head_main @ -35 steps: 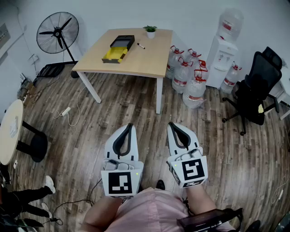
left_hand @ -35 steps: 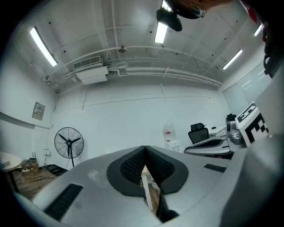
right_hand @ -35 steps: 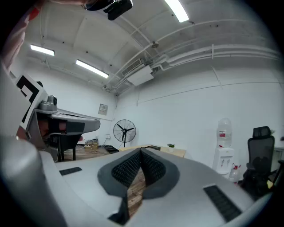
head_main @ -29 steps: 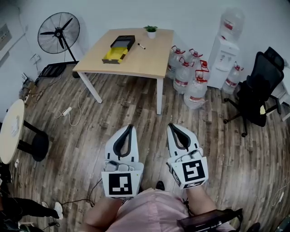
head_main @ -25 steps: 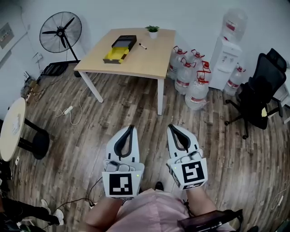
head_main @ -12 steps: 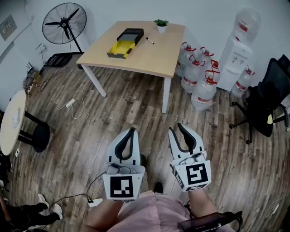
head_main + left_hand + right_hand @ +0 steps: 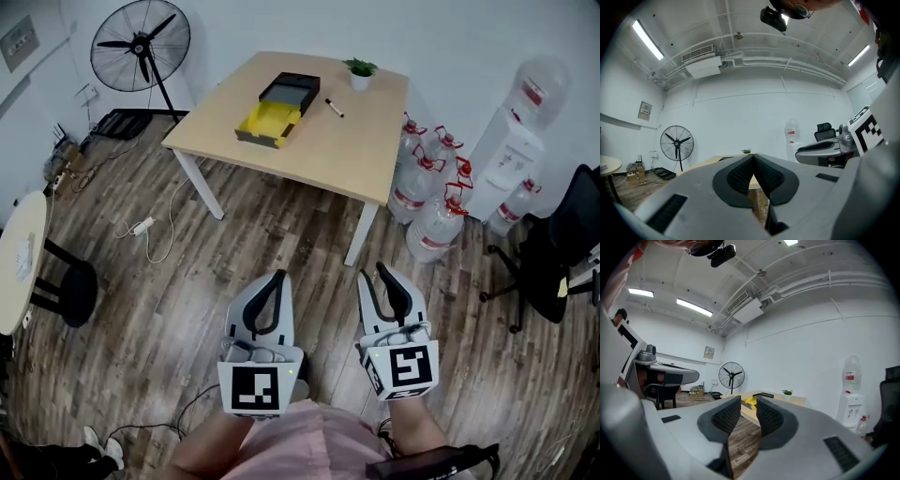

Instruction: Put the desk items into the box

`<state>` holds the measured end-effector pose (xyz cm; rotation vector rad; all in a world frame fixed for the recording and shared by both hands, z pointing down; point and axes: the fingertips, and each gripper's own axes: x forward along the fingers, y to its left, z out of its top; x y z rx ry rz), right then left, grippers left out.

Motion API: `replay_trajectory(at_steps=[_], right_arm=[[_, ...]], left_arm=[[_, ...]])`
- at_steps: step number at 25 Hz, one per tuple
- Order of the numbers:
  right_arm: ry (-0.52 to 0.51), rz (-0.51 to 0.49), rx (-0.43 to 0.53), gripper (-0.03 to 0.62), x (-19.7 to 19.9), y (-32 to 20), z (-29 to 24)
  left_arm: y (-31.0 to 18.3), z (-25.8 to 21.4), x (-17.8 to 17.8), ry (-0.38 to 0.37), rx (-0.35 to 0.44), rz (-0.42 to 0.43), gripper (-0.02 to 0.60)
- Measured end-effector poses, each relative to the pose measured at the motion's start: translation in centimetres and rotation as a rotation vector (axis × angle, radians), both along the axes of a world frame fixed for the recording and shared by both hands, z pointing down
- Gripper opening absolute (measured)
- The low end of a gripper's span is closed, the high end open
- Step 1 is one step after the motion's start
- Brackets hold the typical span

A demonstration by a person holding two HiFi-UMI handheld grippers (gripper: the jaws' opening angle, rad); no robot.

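Facing the table (image 7: 347,155) bearing the box (image 7: 267,124), the left gripper (image 7: 274,277) was clenched empty; the right gripper (image 7: 372,272) stood slightly parted, empty.

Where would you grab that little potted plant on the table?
Probably the white pot, with the jaws closing across its round sides and coming in level from this side. It stands upright, and its leaves spread over the top.

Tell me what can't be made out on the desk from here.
Yellow box: too small in the head view to see inside.
Black tray next to it: same, contents unreadable.
Dark stick by the plant: too small to tell pen from marker.
Left gripper: in its own view, closed jaws cover most of the desk.
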<state>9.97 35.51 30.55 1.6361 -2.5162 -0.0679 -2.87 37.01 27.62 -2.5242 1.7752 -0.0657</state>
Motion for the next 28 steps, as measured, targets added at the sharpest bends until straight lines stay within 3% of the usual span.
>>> replay_trajectory(at_steps=[7, 13, 21, 28], right_arm=[[0.015, 0.01, 0.026, 0.092, -3.4, -7.0, -1.0], [0.027, 0.027, 0.053, 0.083, -4.1, -10.9, -2.1], [0.028, 0.07, 0.047, 0.08, -2.1, -15.0, -1.4], [0.019, 0.095, 0.011, 0.075, 0.8, -21.9, 0.4]], left_arm=[[-7.1, -0.9, -3.6, 0.011, 0.021, 0.003, 0.009], [-11.0, -1.1, -4.1, 0.024, 0.025, 0.016, 0.009], [-15.5, -0.1, -2.0, 0.023, 0.014, 0.064, 0.009], [-22.4, 2.2, 1.2, 0.002, -0.047, 0.087, 0.009]])
